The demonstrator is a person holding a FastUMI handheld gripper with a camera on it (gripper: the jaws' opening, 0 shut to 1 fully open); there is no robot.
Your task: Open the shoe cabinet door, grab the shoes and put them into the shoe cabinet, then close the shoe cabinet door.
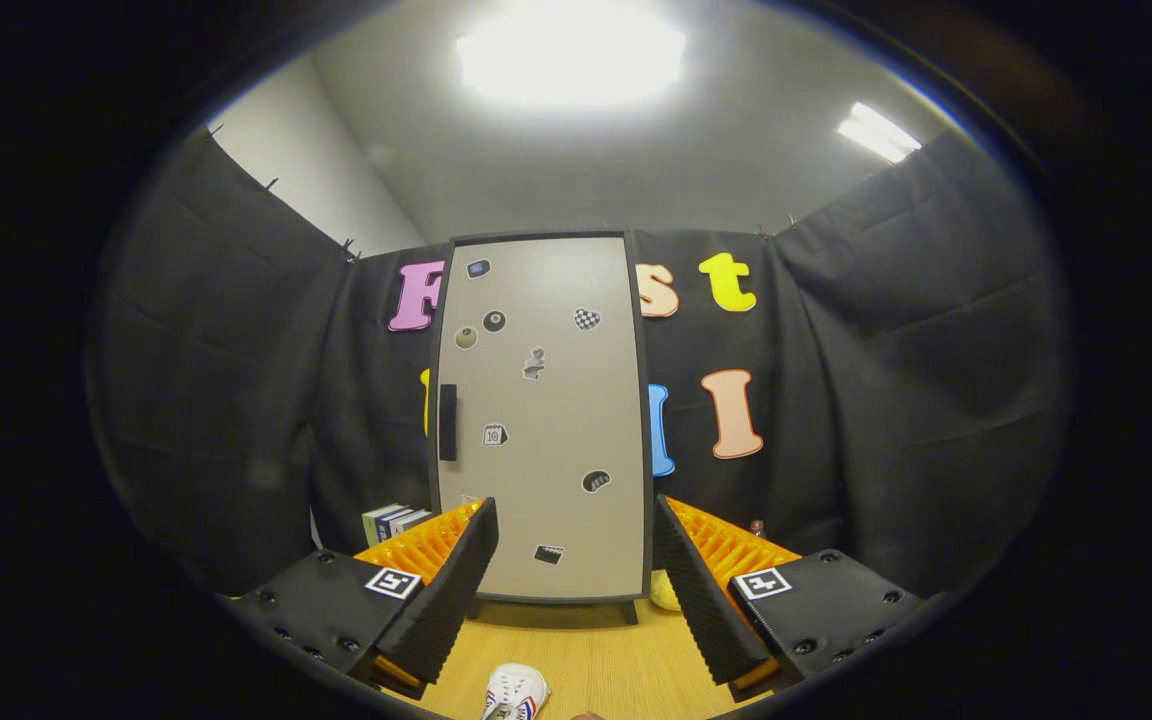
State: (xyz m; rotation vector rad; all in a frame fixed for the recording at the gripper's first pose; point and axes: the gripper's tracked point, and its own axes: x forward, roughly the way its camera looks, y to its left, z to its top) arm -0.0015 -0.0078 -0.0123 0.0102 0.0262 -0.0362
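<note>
In the middle of the frame stands the tall beige shoe cabinet [546, 420] with its flat door closed, and a slim black vertical handle [447, 422] sits near the door's left edge. The gripper [574, 580] is open with nothing between its fingers, which frame the lower part of the door. The door looks rigid and light, so I judge that hooking or pinching the handle is the best hold. A small white shoe with red and blue stripes [516, 692] lies on the light wooden table [616, 660] at the bottom centre, below the fingers; it seems light and fairly soft. The table has free room in front of the cabinet for the door to swing.
</note>
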